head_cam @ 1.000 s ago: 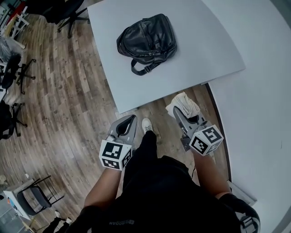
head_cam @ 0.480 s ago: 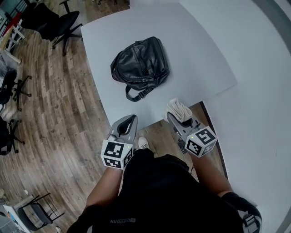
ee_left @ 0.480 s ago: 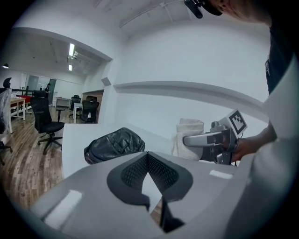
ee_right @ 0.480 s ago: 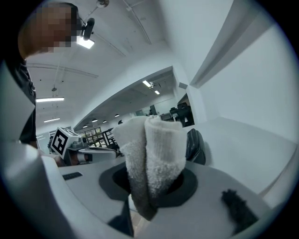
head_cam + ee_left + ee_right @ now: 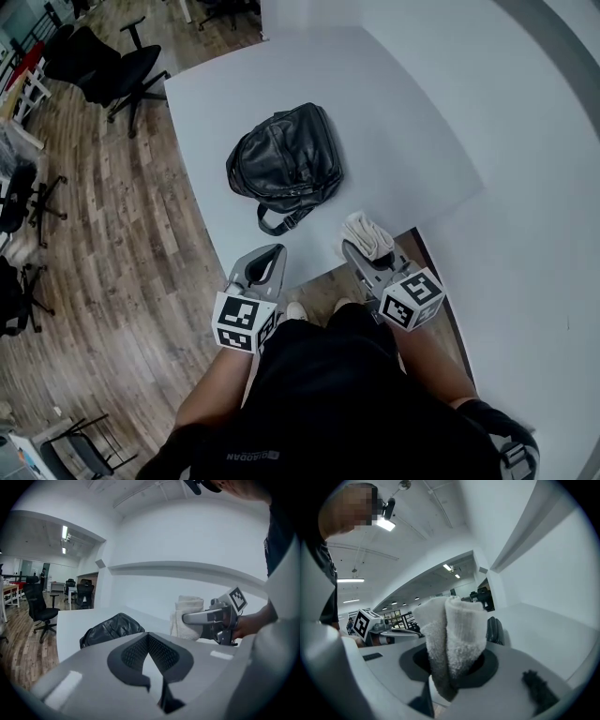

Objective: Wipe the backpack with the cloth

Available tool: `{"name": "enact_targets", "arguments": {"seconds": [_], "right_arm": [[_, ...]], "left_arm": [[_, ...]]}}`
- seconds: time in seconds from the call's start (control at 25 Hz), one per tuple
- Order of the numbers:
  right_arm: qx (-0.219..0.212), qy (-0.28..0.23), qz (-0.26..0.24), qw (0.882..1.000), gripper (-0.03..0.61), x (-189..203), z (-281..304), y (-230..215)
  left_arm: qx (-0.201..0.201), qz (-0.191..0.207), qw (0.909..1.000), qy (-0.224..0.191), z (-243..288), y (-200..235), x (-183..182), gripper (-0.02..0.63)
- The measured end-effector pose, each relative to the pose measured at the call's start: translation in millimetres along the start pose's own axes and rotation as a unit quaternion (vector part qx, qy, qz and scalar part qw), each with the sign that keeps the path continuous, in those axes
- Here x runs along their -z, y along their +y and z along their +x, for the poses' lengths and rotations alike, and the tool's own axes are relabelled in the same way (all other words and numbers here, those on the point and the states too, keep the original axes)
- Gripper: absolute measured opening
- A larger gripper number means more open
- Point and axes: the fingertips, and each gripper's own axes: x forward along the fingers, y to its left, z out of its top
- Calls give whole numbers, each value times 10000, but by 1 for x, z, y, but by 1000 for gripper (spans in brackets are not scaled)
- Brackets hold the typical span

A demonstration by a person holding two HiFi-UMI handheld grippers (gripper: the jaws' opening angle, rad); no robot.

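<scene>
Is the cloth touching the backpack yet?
No, the cloth held in the right claw is over the near edge of the table, with bare surface between it and the backpack.

You're in an open office: black swivel chairs (image 5: 120,67) on wood-plank floor (image 5: 131,244) left of your left gripper (image 5: 267,262), white table (image 5: 403,122) ahead.
</scene>
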Motion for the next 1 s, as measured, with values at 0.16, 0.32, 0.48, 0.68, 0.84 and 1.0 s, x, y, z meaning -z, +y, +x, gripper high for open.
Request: {"name": "enact_targets", "arguments": {"seconds": [0.16,0.32,0.48,0.68,0.84,1.0], "right_arm": [[-12,20,-20,10000,98,-5,1,-8],[-62,17,-70,10000,98,-7,6,-23],[-239,-24,-90,9997,98,-10,15,-44],[-563,86,-133,9983,98,-9,27,-67],[-778,120,-183,9967,98,-15,36,-87],[-894,111,-223,9957,98,-25,39,-103]], "left_arm": [[4,23,10000,-26,6,-2,-9,6],[-98,69,9999,-21,12,-1,-11,6],[-361,85,9993,13,24,3,-10,6],[-698,-25,9976,-22,41,2,-17,6],[-892,-33,9960,-11,56,0,-21,6],[-1029,-50,9947,-27,68,-4,-30,6]]}}
